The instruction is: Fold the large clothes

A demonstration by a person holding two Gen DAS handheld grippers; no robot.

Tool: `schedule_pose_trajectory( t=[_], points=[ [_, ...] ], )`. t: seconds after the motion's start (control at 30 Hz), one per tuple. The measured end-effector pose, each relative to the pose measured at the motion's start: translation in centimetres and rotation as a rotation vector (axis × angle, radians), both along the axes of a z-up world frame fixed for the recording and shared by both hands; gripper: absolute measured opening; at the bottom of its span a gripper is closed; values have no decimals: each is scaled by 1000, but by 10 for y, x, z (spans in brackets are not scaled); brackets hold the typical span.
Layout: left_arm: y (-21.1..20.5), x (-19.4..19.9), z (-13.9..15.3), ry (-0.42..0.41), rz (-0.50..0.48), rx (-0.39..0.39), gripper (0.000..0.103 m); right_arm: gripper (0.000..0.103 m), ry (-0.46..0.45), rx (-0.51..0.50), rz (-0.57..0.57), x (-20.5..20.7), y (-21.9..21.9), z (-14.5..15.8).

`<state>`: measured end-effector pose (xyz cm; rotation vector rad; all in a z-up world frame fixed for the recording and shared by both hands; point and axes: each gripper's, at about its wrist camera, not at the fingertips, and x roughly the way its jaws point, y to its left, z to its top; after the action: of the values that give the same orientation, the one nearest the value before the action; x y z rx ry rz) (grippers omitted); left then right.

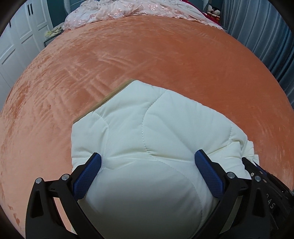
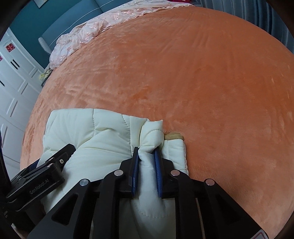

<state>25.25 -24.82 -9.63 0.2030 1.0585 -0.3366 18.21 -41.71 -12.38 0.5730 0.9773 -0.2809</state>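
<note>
Lying folded on the orange bed (image 1: 165, 55), the cream quilted garment (image 1: 147, 128) sat near the bed's near edge. The left tool (image 1: 148, 161) had its blue pads spread wide, one on each side of a puffed fold, apparently only resting against it. The right tool (image 2: 146, 152) was pinched tight on a bunched ridge of the garment (image 2: 102, 136). A pink lace cover (image 1: 128, 9) lay along the far edge.
</note>
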Motion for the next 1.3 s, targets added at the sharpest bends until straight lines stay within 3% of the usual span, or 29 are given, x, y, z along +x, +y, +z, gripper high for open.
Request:
schedule_pose_trajectory(
  t=[0.57, 0.7, 0.8, 0.83, 0.87, 0.93, 1.13, 1.3],
  points=[
    [-2, -5, -11, -97, 29, 13, 98, 15, -58, -40, -6, 1, 3, -7],
    [5, -4, -8, -87, 32, -37, 98, 17, -124, -40, -41, -8, 2, -2],
    [21, -4, 4, -37, 28, -105, 98, 28, -161, 9, -100, -25, -7, 10],
    [27, -4, 10, -11, 23, -116, 98, 39, -158, 15, -117, -31, -9, 16],
    [35, -8, 17, 9, 15, -126, 98, 57, -150, 12, -133, -39, -9, 24],
    [51, -19, 31, 25, 13, -112, 98, 72, -145, 11, -130, -58, -7, 36],
    [124, -54, 37, 148, 82, -132, 98, 76, -67, 184, 1, -104, 0, 30],
    [170, -72, 12, 296, 147, -301, 98, 79, -64, 374, 30, -121, 8, 7]
  ],
)
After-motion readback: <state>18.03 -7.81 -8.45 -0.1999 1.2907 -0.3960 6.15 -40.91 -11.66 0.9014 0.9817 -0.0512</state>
